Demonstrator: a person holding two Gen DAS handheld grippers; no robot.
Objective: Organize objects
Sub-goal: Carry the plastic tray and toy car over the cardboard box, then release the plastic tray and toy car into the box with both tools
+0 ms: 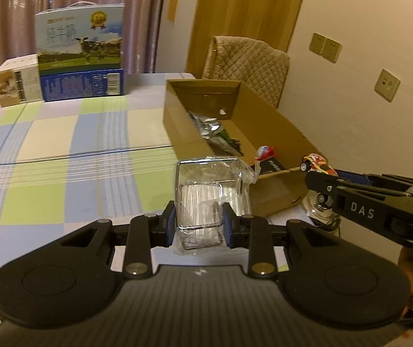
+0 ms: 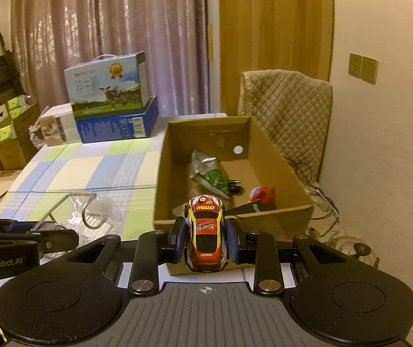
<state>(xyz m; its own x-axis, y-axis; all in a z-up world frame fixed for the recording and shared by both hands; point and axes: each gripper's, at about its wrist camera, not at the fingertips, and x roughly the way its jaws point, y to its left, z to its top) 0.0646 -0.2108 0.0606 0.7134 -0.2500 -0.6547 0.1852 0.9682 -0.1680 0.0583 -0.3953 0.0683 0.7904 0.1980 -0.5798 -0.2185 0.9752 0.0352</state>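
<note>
My left gripper (image 1: 200,222) is shut on a chrome wire rack wrapped in clear plastic (image 1: 206,199), held above the checked tablecloth just left of the open cardboard box (image 1: 275,199). The rack also shows in the right wrist view (image 2: 90,217). My right gripper (image 2: 206,240) is shut on a red and yellow toy car (image 2: 206,231), held at the near edge of the box (image 2: 293,173). In the left wrist view the car (image 1: 317,164) sits at the tip of the right gripper, over the box's near right corner. The box holds a green and silver packet (image 2: 209,173), a red and white toy (image 2: 261,193) and a black card.
A milk carton case (image 1: 80,40) on a blue box and a small white box (image 1: 18,84) stand at the table's far end. A chair with a quilted cover (image 2: 287,107) stands behind the box. A glass lid (image 2: 356,250) lies by the wall on the right.
</note>
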